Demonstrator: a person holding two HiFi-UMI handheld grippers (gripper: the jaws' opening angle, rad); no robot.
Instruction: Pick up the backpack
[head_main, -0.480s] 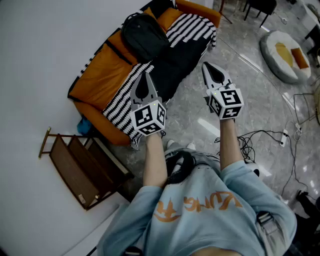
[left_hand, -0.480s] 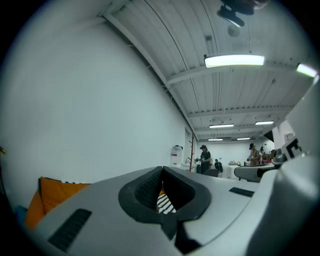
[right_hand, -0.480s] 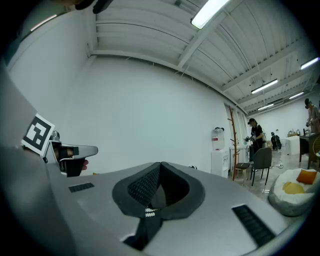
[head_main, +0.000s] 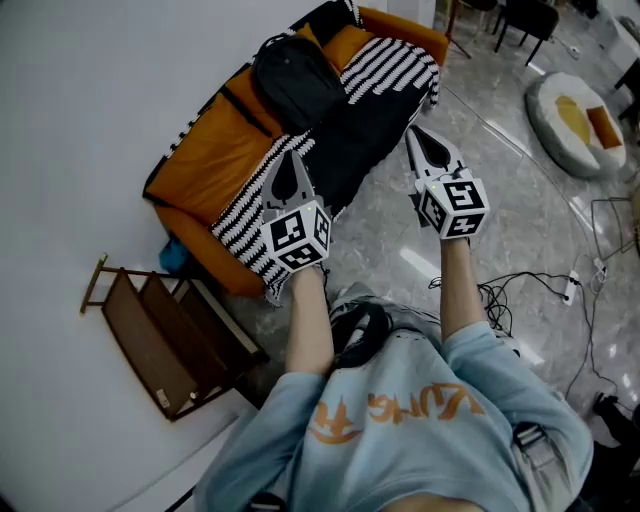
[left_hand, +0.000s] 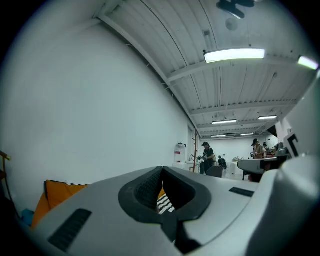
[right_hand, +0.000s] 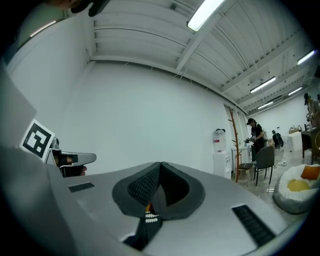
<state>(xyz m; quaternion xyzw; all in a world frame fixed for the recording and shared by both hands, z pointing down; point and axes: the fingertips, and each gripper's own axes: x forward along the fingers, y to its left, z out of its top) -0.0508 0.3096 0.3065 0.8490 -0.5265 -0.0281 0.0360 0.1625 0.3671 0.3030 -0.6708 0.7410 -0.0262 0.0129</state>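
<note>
Backpack (head_main: 297, 82) rests on the orange sofa (head_main: 200, 165), against its backrest, untouched.
Left tongs (head_main: 292, 153) and right tongs (head_main: 412, 133), each pressed together and empty, are held level near the sofa's front, apart from the backpack.

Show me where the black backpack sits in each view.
Head view: the backpack is at top centre, lying on the orange sofa.
Left gripper view: not in it.
Right gripper view: not in it.
Shared landmark: the white wall behind the sofa, which fills the left of all three views.
</note>
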